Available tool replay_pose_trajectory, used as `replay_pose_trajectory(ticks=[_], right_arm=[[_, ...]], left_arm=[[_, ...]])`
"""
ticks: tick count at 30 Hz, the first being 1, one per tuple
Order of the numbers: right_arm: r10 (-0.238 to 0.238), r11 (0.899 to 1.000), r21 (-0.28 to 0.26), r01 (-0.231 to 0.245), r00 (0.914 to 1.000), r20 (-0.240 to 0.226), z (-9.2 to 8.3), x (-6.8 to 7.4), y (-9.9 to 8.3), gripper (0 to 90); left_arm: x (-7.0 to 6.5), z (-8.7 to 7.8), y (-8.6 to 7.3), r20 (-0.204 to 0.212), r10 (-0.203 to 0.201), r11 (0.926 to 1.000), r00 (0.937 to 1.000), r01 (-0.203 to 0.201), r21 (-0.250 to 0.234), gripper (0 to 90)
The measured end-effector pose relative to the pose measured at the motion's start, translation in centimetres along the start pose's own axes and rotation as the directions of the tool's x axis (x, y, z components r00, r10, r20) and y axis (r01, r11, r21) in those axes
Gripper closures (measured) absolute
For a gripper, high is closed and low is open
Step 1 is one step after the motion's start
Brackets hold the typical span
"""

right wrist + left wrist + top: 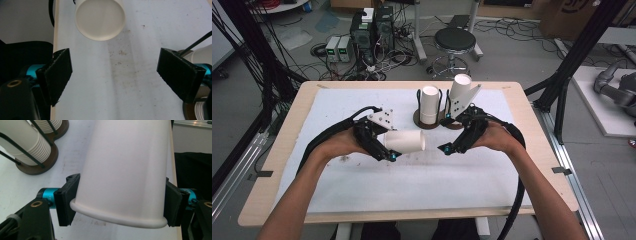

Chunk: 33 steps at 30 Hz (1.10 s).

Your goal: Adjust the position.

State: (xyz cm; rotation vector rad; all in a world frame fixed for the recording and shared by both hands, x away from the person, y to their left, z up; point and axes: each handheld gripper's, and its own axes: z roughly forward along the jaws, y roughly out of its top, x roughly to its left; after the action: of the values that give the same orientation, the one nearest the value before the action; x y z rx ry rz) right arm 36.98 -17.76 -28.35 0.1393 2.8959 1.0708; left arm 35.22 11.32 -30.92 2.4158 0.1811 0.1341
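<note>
My left gripper (388, 145) is shut on a white paper cup (404, 141), held on its side above the white table mat with its base pointing right. In the left gripper view the pads (65, 200) press both sides of the cup (125, 170) just past its rolled rim. My right gripper (446, 132) stands open a short way to the right, facing the cup's base (100, 18), with nothing between its fingers (60, 72). Two stacks of white cups (429, 105) stand in wire holders on round wooden bases behind the grippers; the right stack (460, 86) is partly hidden by my right gripper.
The white mat (412, 185) covers most of the wooden table (277, 165). The cup holders (25, 147) sit at the table's far middle. Beyond the far edge, a black stool (454, 40) and computer boxes (372, 30) stand on the floor. Black frame posts (572, 60) rise at the right.
</note>
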Motion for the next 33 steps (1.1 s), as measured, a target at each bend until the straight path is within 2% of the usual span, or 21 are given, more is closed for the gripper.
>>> replay_pose_trajectory(ticks=[5, 9, 10, 12, 16, 19, 20, 21, 24, 33], right_arm=[[-0.008, 1.000, 0.028, 0.008, 1.0000, -0.001, 0.4, 0.1, 0.1, 13.3], [-0.017, 0.997, 0.070, 0.017, 0.9998, -0.001, 0.7, 0.2, 0.3, 13.3], [-0.020, 0.996, 0.084, 0.020, 0.9998, 0.004, 0.8, 0.3, 0.4, 13.3], [-0.032, 0.994, 0.104, 0.031, 0.9995, 0.008, 1.0, 0.3, 0.7, 13.3], [-0.046, 0.991, 0.129, 0.045, 0.9989, 0.010, 1.5, 0.6, 1.3, 13.3], [-0.075, 0.987, 0.143, 0.072, 0.9971, 0.012, 1.9, 0.6, 1.7, 13.3], [-0.075, 0.986, 0.151, 0.072, 0.9971, 0.014, 2.0, 0.6, 1.9, 13.3], [-0.054, 0.985, 0.166, 0.051, 0.9985, 0.011, 2.1, 0.8, 1.9, 13.3], [-0.065, 0.982, 0.180, 0.061, 0.9978, 0.016, 2.3, 0.9, 2.1, 13.3], [-0.070, 0.981, 0.180, 0.069, 0.9975, 0.003, 3.1, 1.2, 2.8, 13.2]], left_arm=[[0.0, 0.2, -0.2, 0.011, -0.003, 0.9990, 0.9999, 0.003, 0.044, 26.7], [0.0, 0.3, -0.3, 0.012, -0.005, 0.9971, 0.9999, 0.004, 0.076, 26.7], [0.0, 0.5, -0.2, 0.010, -0.004, 0.9943, 0.9999, 0.003, 0.107, 26.6], [0.0, 0.5, 0.1, 0.004, 0.007, 0.9911, 1.0000, -0.007, 0.133, 26.6], [-0.1, 0.5, 0.8, 0.007, 0.020, 0.9899, 0.9998, -0.020, 0.140, 26.6], [-0.2, 0.6, 1.1, 0.006, 0.031, 0.9840, 0.9995, -0.032, 0.175, 26.6], [-0.2, 0.6, 1.2, 0.004, 0.035, 0.9842, 0.9994, -0.036, 0.173, 26.6], [-0.2, 0.6, 1.3, 0.006, 0.033, 0.9850, 0.9994, -0.034, 0.169, 26.6], [-0.3, 0.7, 1.5, 0.001, 0.038, 0.9838, 0.9993, -0.038, 0.175, 26.6], [-0.4, 1.2, 2.2, 0.003, 0.050, 0.9819, 0.9988, -0.049, 0.183, 26.6]])
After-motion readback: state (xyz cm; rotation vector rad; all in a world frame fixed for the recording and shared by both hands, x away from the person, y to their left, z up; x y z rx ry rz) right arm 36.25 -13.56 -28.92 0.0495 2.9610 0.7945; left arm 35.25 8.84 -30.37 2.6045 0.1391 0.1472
